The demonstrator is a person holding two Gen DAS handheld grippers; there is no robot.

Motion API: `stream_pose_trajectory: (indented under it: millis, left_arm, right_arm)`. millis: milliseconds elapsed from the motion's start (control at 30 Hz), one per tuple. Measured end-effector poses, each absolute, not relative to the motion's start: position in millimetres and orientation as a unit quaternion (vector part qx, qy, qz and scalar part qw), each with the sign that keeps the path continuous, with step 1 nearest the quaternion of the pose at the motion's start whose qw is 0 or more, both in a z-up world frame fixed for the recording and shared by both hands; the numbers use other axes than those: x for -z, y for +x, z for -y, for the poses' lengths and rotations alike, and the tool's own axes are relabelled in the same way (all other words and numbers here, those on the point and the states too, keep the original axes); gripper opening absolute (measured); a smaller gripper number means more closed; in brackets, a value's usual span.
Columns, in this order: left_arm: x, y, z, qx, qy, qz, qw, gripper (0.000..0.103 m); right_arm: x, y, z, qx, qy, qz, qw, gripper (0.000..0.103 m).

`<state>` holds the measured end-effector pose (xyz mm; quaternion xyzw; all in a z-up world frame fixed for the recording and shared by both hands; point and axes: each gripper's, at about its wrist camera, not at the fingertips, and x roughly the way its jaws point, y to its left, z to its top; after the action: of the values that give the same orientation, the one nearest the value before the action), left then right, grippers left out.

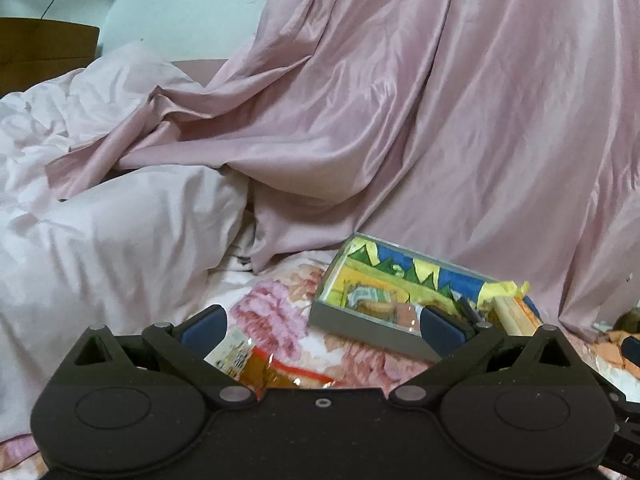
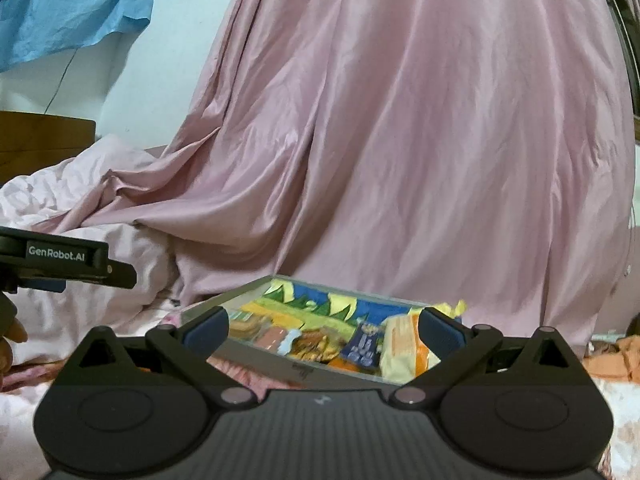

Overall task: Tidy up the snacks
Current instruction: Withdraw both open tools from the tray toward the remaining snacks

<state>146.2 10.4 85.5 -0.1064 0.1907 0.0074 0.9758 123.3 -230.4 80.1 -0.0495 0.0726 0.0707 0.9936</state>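
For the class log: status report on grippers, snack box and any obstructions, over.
Left gripper open, right gripper open, both empty. Snack box on bed, packets inside. One loose packet outside the box. Nothing obstructing.

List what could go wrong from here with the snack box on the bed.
1. The snack box sits tilted on soft floral bedding, so pushing it may tip it or spill the packets.
2. A yellow packet stands above the rim and could fall out.
3. A loose snack packet lies under the open left gripper and could be crushed.
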Motion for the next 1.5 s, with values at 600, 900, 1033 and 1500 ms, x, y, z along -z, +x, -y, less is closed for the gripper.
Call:
stream_pose_trajectory:
  millis: [600,900,1033,1500]
  left_arm:
    - [-54.3,63.9,-27.6,-0.007,-0.086,-0.242,0.967,0.102]
    - [-20.4,52.4,-32.9,-0.011,-0.072,-0.288,0.955,0.102]
    - [-11.3,55.8,-37.3,-0.014,-0.072,-0.303,0.95,0.102]
    - [2.8,78.5,-44.5,-0.023,-0.075,-0.315,0.946,0.102]
  right_arm:
    - [-44.4,57.3,224.2,-0.065,-0.003,-0.154,0.986,0.103]
    - [-23.9,48.8,212.9,-0.073,0.006,-0.224,0.972,0.103]
    - [-15.7,49.8,207.9,-0.07,0.011,-0.249,0.966,0.103]
    - [0.2,68.8,199.9,-0.071,0.008,-0.279,0.958,0.103]
